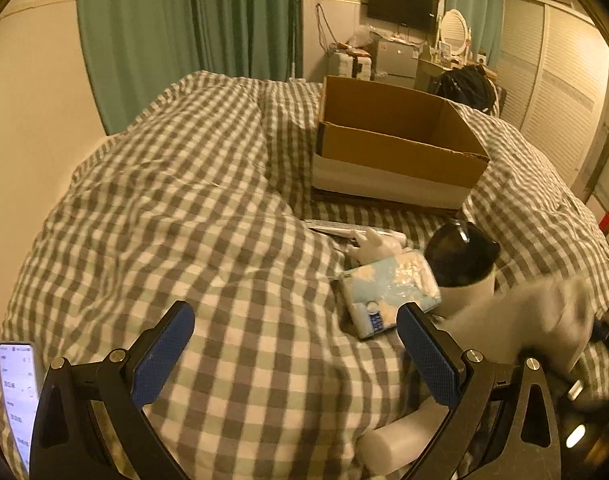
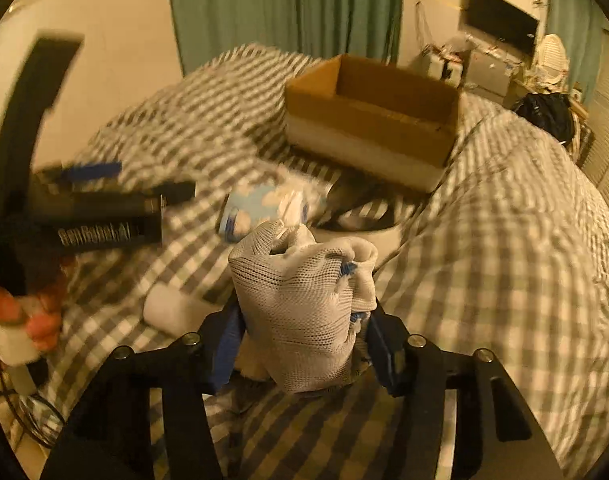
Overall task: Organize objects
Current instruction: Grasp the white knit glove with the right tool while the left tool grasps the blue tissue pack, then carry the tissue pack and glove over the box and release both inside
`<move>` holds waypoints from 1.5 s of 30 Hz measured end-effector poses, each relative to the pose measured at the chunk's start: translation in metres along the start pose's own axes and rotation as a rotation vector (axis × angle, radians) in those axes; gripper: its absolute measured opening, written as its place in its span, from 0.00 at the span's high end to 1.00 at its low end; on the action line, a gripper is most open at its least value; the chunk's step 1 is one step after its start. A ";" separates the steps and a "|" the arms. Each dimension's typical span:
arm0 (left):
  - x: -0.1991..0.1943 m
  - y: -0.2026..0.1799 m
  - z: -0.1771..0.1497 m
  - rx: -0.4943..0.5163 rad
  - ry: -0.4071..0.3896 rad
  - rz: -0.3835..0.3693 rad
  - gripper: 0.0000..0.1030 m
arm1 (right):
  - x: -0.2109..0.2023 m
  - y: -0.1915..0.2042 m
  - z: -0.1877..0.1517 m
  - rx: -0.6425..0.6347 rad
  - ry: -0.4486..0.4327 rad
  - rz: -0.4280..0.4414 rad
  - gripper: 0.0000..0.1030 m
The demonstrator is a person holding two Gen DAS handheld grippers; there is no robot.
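Note:
My right gripper (image 2: 304,344) is shut on a bundle of white mesh cloth (image 2: 300,304), held above the checked bed; the cloth shows blurred in the left wrist view (image 1: 536,320). My left gripper (image 1: 296,344) is open and empty over the checked duvet (image 1: 184,240); it appears at the left of the right wrist view (image 2: 92,184). An open cardboard box (image 1: 396,148) sits farther back on the bed (image 2: 368,128). In front of it lie a blue tissue pack (image 1: 388,292), a white glove (image 1: 372,246), a black-and-white cup-like object (image 1: 464,264) and a white cylinder (image 1: 400,436).
A phone (image 1: 18,396) with a lit screen is mounted at the left gripper's left. Green curtains (image 1: 184,32), a wall TV (image 1: 402,4), a small fridge (image 1: 396,58) and a cluttered dresser stand behind the bed. Louvred closet doors (image 1: 556,92) are at the right.

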State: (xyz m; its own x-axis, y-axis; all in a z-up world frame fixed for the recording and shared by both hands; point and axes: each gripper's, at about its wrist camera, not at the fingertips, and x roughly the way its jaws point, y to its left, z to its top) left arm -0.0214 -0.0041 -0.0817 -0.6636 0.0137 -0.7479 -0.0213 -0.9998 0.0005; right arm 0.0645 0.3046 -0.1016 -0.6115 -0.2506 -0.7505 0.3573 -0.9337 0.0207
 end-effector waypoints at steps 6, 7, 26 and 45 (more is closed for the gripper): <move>0.017 -0.029 0.010 0.037 0.034 -0.057 0.00 | -0.029 -0.030 0.022 0.073 -0.116 -0.109 0.49; 0.021 -0.036 0.011 0.050 0.037 -0.064 0.00 | -0.032 -0.035 0.025 0.083 -0.127 -0.119 0.50; 0.086 -0.077 0.013 0.176 0.167 -0.098 0.16 | -0.020 -0.080 0.029 0.165 -0.106 -0.137 0.50; -0.012 -0.044 0.137 0.142 -0.127 -0.188 0.16 | -0.070 -0.092 0.105 0.104 -0.260 -0.160 0.50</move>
State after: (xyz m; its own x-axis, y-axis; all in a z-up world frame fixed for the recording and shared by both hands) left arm -0.1145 0.0415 0.0181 -0.7262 0.2099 -0.6546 -0.2517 -0.9673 -0.0310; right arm 0.0002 0.3808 0.0182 -0.8185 -0.1433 -0.5563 0.1764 -0.9843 -0.0060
